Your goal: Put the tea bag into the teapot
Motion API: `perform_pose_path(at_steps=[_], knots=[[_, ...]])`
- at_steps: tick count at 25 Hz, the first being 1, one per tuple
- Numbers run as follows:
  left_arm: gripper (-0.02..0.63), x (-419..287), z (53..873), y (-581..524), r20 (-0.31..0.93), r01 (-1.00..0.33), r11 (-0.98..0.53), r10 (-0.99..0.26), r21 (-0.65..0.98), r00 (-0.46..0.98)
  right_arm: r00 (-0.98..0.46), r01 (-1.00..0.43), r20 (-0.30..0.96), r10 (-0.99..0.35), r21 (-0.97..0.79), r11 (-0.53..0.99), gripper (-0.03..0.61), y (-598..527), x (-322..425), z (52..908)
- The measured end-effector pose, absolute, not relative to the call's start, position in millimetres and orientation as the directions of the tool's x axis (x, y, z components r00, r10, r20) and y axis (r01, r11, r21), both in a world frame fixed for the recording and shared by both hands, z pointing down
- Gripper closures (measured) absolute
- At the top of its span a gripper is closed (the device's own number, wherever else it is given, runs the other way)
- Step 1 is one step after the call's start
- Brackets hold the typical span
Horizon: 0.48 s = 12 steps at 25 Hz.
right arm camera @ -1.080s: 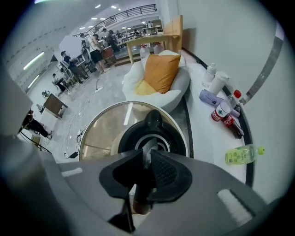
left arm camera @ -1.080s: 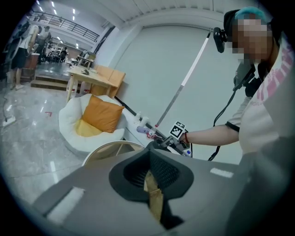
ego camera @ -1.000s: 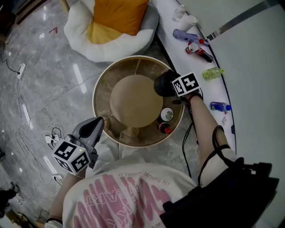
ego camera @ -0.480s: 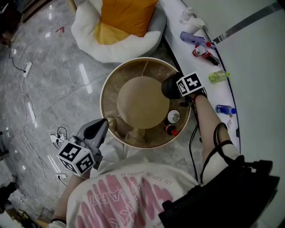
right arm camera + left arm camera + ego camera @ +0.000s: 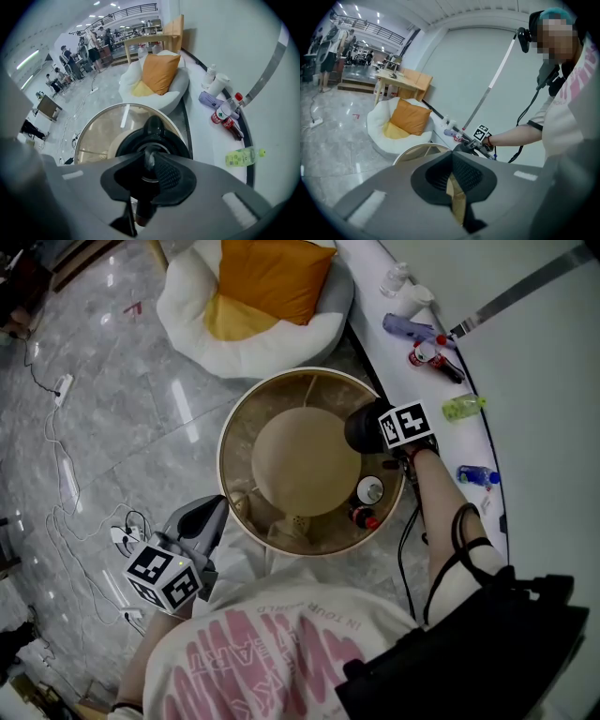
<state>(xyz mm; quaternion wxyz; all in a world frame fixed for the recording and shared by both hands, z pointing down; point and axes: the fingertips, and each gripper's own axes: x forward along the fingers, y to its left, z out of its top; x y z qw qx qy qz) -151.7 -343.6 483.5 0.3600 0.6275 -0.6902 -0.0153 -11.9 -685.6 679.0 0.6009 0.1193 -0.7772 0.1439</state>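
Note:
A black teapot point(image 5: 152, 136) stands at the right edge of the round glass table point(image 5: 234, 418). My right gripper point(image 5: 364, 430) is right over it and hides most of it in the head view. In the right gripper view the lid's knob point(image 5: 150, 159) sits between the jaws of that gripper point(image 5: 149, 158); they are opening, and the pads look to be still touching it. My left gripper point(image 5: 214, 509) hangs off the table's near-left edge. Seen in the left gripper view, this gripper point(image 5: 452, 159) is shut on a tan tea bag point(image 5: 456, 199).
A white beanbag with an orange cushion point(image 5: 253, 296) lies beyond the table. A white ledge point(image 5: 422, 371) to the right carries several bottles, one of them green point(image 5: 464, 407). Two small bottles point(image 5: 370, 491) stand on the table's lower shelf. Cables point(image 5: 56, 521) trail across the floor at left.
The head camera has shifted, so the table sits a little further right in the picture. Both grippers keep their places relative to the table and teapot.

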Motion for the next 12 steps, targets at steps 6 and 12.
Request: perform_pose_path(at_steps=[6, 12], knots=[[0.597, -144.1, 484.7, -343.1, 0.478, -0.856, 0.209, -0.877, 0.473, 0.051, -0.278, -0.362, 0.961, -0.009, -0.096, 0.927, 0.438, -687.9, -10.9, 669.8], [0.597, -136.0, 481.1, -343.3, 0.463, -0.865, 0.184, -0.884, 0.467, 0.062, -0.356, -0.402, 0.934, -0.018, -0.136, 0.905, 0.426, -683.8, -8.2, 654.0]])
